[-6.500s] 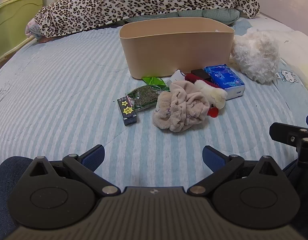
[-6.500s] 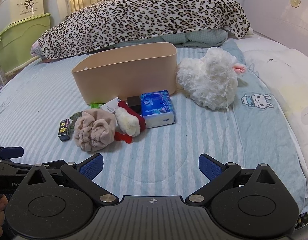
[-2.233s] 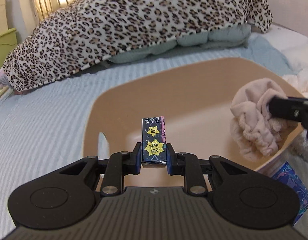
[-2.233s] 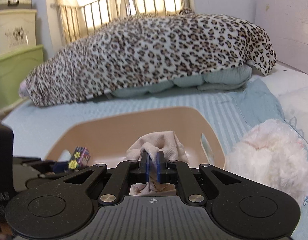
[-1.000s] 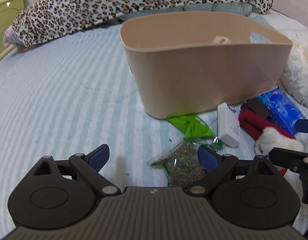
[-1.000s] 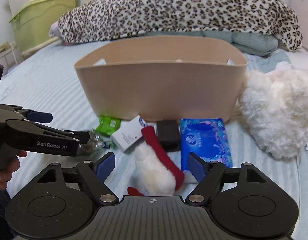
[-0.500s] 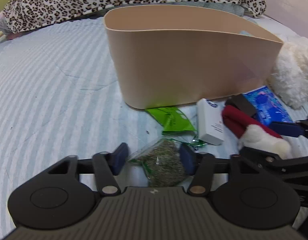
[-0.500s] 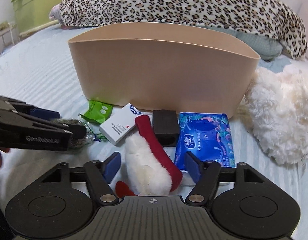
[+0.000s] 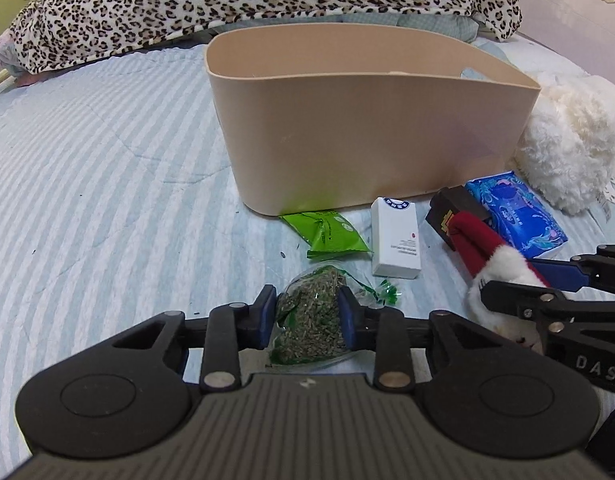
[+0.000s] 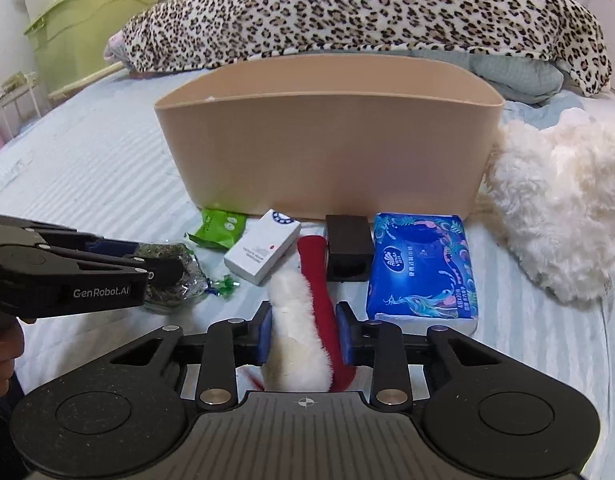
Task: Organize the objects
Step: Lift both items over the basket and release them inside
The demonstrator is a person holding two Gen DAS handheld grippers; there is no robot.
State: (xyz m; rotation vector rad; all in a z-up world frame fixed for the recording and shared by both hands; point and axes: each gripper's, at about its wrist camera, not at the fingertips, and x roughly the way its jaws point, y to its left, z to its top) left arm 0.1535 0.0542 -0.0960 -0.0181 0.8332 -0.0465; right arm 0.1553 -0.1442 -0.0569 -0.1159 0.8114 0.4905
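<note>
A tan bin (image 9: 371, 136) stands on the striped bed; it also shows in the right wrist view (image 10: 327, 144). My left gripper (image 9: 307, 314) is shut on a clear bag of dried green herbs (image 9: 311, 320) that lies on the bed. My right gripper (image 10: 303, 330) is shut on a red and white Santa hat (image 10: 303, 320). In front of the bin lie a green packet (image 9: 327, 232), a white box (image 9: 395, 240), a black box (image 10: 347, 252) and a blue tissue pack (image 10: 423, 268).
A white plush toy (image 10: 555, 200) lies right of the bin. A leopard-print blanket (image 10: 367, 12) is heaped behind it. Green storage boxes (image 10: 91, 24) stand at the far left off the bed. The left gripper's body (image 10: 67, 280) crosses the right wrist view.
Both grippers lowered to the items in front of the bin. The left jaws closed on the herb bag and the right jaws closed on the Santa hat.
</note>
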